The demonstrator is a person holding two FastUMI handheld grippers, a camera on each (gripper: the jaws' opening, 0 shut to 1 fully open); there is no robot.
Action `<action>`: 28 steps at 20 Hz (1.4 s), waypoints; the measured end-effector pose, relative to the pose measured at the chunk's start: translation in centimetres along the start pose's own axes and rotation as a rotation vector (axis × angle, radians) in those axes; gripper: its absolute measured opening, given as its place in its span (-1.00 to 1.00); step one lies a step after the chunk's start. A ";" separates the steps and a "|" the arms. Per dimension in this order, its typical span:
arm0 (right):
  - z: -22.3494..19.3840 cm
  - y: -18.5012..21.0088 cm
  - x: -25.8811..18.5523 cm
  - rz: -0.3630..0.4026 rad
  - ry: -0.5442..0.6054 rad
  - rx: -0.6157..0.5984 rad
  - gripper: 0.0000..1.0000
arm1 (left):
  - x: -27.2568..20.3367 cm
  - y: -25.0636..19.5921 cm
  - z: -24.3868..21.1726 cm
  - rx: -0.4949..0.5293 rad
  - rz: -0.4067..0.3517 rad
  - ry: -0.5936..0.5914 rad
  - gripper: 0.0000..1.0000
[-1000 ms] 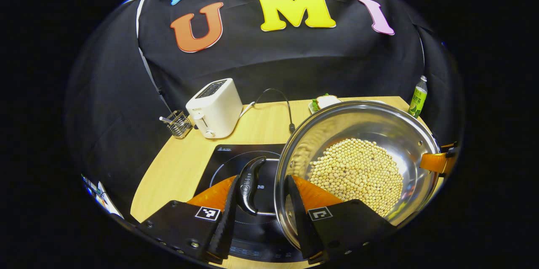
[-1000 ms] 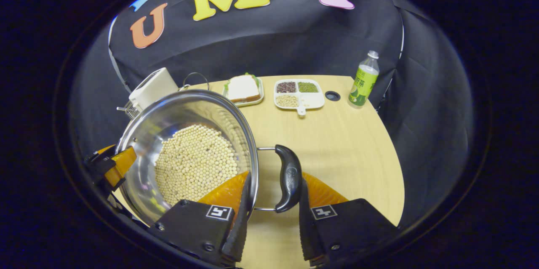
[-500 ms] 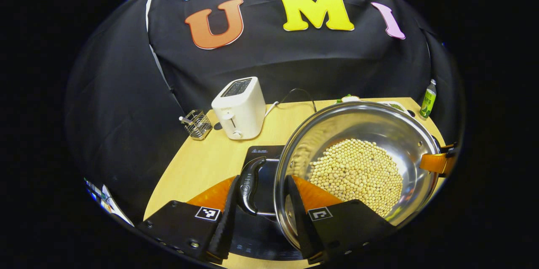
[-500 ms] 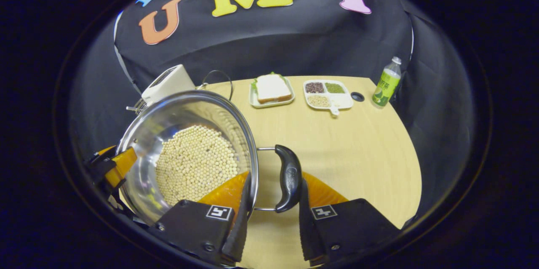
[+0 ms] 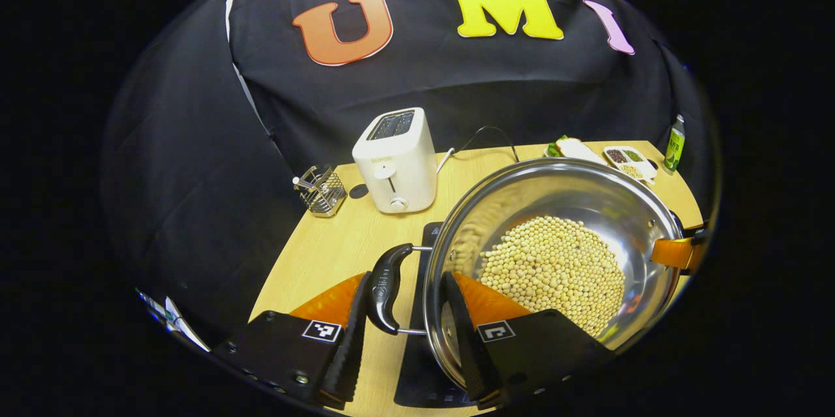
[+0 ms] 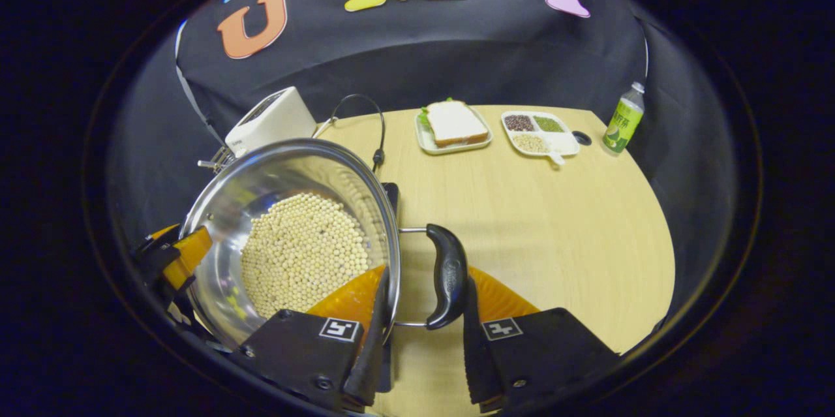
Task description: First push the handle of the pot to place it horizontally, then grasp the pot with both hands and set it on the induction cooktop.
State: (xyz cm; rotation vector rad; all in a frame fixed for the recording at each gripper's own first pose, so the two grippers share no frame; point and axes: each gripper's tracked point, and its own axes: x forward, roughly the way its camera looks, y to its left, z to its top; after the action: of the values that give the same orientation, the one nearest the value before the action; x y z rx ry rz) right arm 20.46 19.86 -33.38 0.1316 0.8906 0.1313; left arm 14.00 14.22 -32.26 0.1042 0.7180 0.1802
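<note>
Carry step: left gripper point(image 5: 401, 329) and right gripper point(image 6: 421, 332), jaws each clamped across a handle and the rim, hold the pot point(image 5: 554, 260) (full of beans) over the cooktop point(image 5: 417, 365). Next: centre, lower level.

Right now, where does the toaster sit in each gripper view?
Left gripper view: toaster left of centre, beyond the pot.
Right gripper view: toaster upper left, partly behind the pot's rim.
Shared landmark: the sandwich plate at the table's far edge.
</note>
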 end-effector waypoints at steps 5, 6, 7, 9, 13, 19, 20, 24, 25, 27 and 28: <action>-0.7 1.6 1.7 -0.015 0.011 0.010 0.04 | 1.9 1.4 -1.1 0.005 -0.014 0.009 0.22; -0.8 1.7 1.9 -0.023 0.013 0.002 0.04 | 2.3 1.4 -1.4 0.003 -0.021 0.014 0.22; -0.7 1.7 2.1 -0.033 0.011 -0.002 0.04 | 2.7 1.4 -1.6 -0.003 -0.029 0.015 0.22; -1.0 1.6 2.3 -0.061 0.010 -0.013 0.04 | 3.5 1.2 -2.3 -0.007 -0.049 0.034 0.22; -1.1 1.7 2.6 -0.075 0.006 -0.019 0.04 | 3.9 1.1 -2.7 -0.014 -0.066 0.023 0.22; -1.1 1.5 2.2 -0.088 0.007 0.011 0.10 | 4.3 1.1 -2.5 0.001 -0.096 0.001 0.25; -1.2 1.5 2.2 -0.082 0.005 0.011 0.12 | 4.5 1.1 -2.5 0.005 -0.103 -0.001 0.26; 0.0 1.5 1.2 -0.058 -0.089 -0.032 0.59 | 3.5 2.8 -1.1 -0.029 -0.079 -0.102 0.41; 0.7 1.5 0.7 -0.065 -0.125 -0.054 0.72 | 3.3 3.2 -1.2 -0.028 -0.064 -0.108 0.81; 1.5 1.5 -0.3 -0.070 -0.174 -0.096 0.63 | 2.6 3.3 -1.4 -0.024 -0.061 -0.107 0.94; 1.7 1.6 -0.6 -0.070 -0.183 -0.117 0.63 | 2.4 3.4 -1.6 -0.021 -0.061 -0.102 0.94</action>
State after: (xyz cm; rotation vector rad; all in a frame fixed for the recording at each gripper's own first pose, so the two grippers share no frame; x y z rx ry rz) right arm 21.28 21.26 -31.60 0.0033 0.7019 0.1043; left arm 14.28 18.07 -34.41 0.0710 0.6172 0.1227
